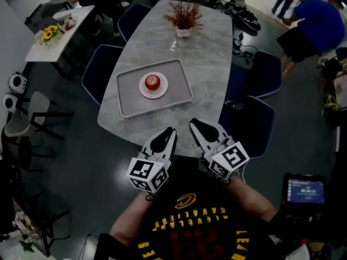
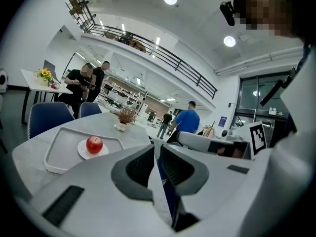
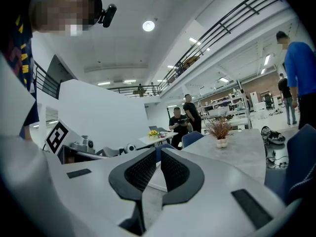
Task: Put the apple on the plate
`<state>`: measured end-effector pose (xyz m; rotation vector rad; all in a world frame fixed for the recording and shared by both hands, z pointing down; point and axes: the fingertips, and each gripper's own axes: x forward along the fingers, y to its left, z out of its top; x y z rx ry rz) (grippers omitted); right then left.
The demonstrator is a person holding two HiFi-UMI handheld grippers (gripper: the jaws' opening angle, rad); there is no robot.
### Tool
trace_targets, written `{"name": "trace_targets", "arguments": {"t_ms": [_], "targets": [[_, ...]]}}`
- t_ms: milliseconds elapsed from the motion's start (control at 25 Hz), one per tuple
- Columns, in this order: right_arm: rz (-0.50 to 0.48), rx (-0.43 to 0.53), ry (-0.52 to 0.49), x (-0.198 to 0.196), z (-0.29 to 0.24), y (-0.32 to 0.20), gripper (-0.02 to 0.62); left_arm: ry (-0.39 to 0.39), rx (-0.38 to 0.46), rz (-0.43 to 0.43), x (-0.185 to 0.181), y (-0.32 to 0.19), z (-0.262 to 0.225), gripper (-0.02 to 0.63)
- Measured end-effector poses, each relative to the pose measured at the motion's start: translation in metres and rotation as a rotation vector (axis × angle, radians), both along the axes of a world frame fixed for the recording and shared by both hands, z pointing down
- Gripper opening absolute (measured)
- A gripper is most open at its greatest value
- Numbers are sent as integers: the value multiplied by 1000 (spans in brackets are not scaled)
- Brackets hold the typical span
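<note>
A red apple (image 1: 153,82) sits on a small white plate (image 1: 153,91) in the middle of a grey tray (image 1: 126,90) on the marble table (image 1: 206,47). The left gripper view shows the same apple (image 2: 94,144) on its plate (image 2: 84,152), ahead and to the left. My left gripper (image 1: 167,135) hovers at the table's near edge, shut with nothing between its jaws. Beside it, my right gripper (image 1: 195,127) is also shut and empty. Both are well short of the tray. In their own views, the left gripper (image 2: 156,154) and right gripper (image 3: 159,158) show their pads pressed together.
A potted dry plant (image 1: 184,18) stands at the table's far end. Blue chairs (image 1: 256,124) ring the table. A side table with yellow flowers (image 1: 50,33) is at the far left. People stand at the back right (image 1: 314,23). A screen (image 1: 306,190) glows at lower right.
</note>
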<state>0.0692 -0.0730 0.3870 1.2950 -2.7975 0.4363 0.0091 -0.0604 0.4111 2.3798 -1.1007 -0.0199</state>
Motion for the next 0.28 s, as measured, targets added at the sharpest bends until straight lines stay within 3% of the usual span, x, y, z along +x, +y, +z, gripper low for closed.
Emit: {"name": "trace_targets", "arguments": {"t_ms": [280], "targets": [[-16,4,-4,26,-14,1,35,-28,0,-17,25,3,-12,51]]}}
